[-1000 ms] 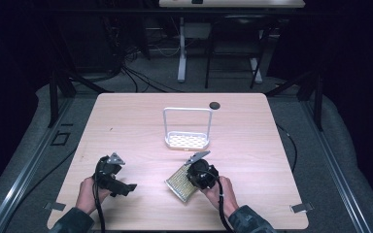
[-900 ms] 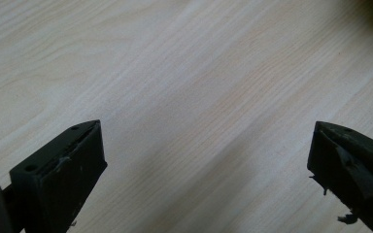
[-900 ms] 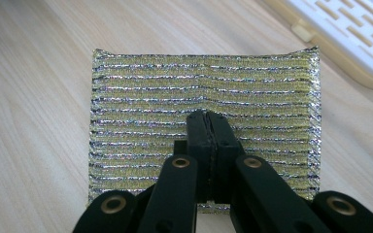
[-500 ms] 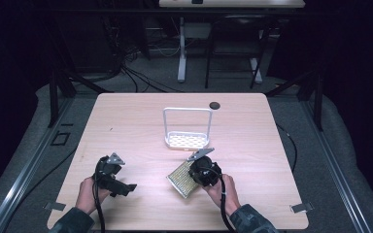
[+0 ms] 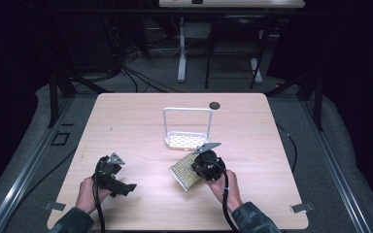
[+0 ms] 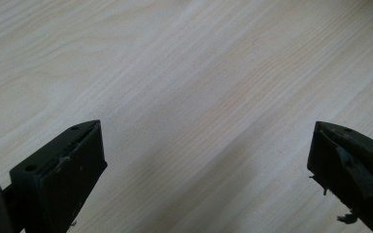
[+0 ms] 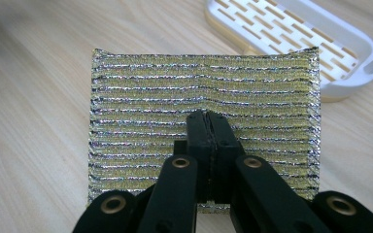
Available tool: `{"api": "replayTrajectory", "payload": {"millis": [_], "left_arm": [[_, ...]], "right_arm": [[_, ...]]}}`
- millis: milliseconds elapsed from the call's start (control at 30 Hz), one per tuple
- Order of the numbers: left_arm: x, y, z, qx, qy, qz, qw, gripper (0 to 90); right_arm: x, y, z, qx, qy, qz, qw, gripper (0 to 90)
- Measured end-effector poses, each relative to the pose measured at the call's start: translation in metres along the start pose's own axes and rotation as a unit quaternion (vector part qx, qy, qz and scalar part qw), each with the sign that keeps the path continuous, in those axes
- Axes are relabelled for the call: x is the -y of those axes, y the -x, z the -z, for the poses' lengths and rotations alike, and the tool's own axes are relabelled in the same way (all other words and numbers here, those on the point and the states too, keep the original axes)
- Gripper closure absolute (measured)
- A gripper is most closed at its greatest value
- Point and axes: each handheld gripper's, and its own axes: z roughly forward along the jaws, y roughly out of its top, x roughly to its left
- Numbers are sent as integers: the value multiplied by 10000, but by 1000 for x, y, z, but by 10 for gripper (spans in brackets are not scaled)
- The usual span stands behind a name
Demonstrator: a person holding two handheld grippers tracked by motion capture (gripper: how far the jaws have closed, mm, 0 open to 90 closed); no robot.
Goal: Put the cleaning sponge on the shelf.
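Observation:
A gold and silver woven scouring pad is held a little off the wooden table, near its front middle. My right gripper is shut on the pad's near edge, and the weave puckers where the jaws pinch it. Just beyond the pad stands a white slotted dish with a tall hoop handle. My left gripper rests at the front left, open wide, with only bare wood between its jaws.
A small dark round object lies near the table's far edge. Cables trail from both grippers off the front edge. Dark floor, table legs and chairs surround the table.
My right gripper and the pad have edged slightly away from the front edge, toward the white dish. The left gripper has stayed still.

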Motion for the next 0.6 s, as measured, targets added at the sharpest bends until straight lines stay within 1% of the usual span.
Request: {"api": "replayTrajectory", "payload": {"millis": [33, 133, 233, 267, 533, 567, 600], "left_arm": [[0, 0, 0, 21, -5, 7, 10000, 2], [0, 0, 0, 0, 0, 18, 10000, 2], [0, 0, 0, -3, 11, 16, 10000, 3], [0, 0, 0, 2, 3, 8, 10000, 3], [-1, 0, 0, 15, 42, 12, 10000, 2], [-1, 1, -1, 45, 12, 28, 10000, 3], [-1, 1, -1, 45, 12, 28, 10000, 3]], "right_arm": [[-1, 1, 0, -6, 12, -34, 10000, 900], [-3, 3, 0, 23, 33, -38, 10000, 900], [-6, 7, -2, 40, 89, -165, 9998, 900], [-7, 8, -3, 69, 87, -154, 9998, 900], [-11, 10, -6, 99, 157, -310, 9993, 900], [-13, 11, -8, 103, 178, -374, 9991, 900], [-13, 11, -8, 103, 178, -374, 9991, 900]]}}
